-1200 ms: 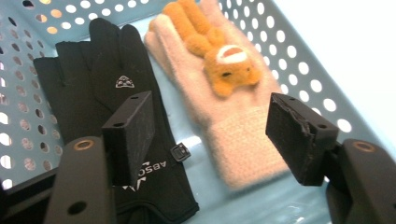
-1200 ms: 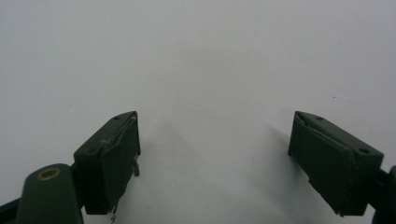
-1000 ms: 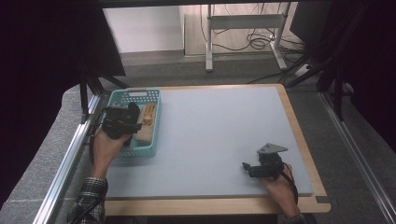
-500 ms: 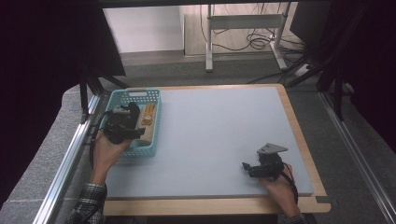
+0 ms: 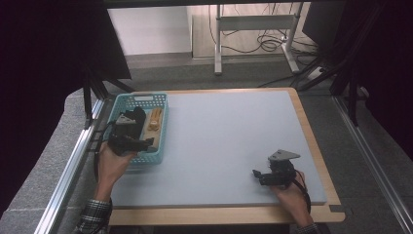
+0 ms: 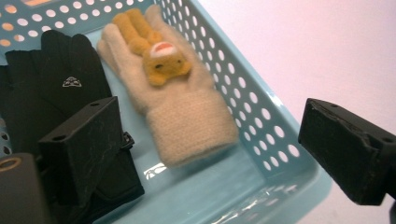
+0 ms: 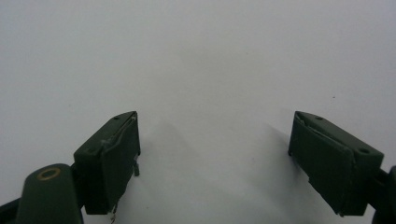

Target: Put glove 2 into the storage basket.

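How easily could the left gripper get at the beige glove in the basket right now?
Probably easily: the left gripper hangs open over the blue basket, and the beige glove lies uncovered between its jaws, beside the black glove.

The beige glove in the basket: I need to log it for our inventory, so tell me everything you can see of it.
The beige glove looks like fuzzy knit, with a ribbed cuff and a small orange-yellow plush animal on its back. It lies flat on the floor of the turquoise basket, fingers pointing away from the left gripper, beside a black glove. The open jaws do not touch it.
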`<state>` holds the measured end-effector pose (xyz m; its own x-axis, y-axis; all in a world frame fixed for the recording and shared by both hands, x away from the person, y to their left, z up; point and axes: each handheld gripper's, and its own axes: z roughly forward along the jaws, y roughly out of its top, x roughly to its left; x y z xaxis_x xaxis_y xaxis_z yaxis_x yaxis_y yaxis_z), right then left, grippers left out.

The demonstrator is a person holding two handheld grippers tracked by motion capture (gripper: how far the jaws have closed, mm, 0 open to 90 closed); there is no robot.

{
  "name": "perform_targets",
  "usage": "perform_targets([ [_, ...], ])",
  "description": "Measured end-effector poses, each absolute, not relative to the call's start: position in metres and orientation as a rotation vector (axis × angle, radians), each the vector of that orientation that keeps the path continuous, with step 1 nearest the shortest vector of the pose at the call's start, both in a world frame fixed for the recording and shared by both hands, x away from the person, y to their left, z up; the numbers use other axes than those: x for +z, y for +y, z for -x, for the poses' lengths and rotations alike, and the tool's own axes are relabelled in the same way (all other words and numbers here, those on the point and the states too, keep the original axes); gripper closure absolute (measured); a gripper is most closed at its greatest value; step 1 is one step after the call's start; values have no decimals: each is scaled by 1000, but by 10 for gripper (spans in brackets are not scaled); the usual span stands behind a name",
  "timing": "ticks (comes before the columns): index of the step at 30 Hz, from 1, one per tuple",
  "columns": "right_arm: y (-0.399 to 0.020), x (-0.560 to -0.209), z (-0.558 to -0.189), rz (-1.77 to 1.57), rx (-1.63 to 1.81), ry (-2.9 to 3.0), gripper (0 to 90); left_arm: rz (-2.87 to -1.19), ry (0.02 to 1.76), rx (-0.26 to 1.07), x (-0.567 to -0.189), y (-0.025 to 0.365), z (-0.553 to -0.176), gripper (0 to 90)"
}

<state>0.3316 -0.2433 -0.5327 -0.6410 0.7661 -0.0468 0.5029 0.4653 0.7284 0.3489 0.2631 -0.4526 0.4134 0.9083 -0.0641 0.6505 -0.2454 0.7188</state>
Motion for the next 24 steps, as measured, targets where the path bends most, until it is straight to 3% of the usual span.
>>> perform_targets([
  [24,-243,-533,-332,-1069,988,2349,160,-2014,1179,530,-452,242,-322,16],
])
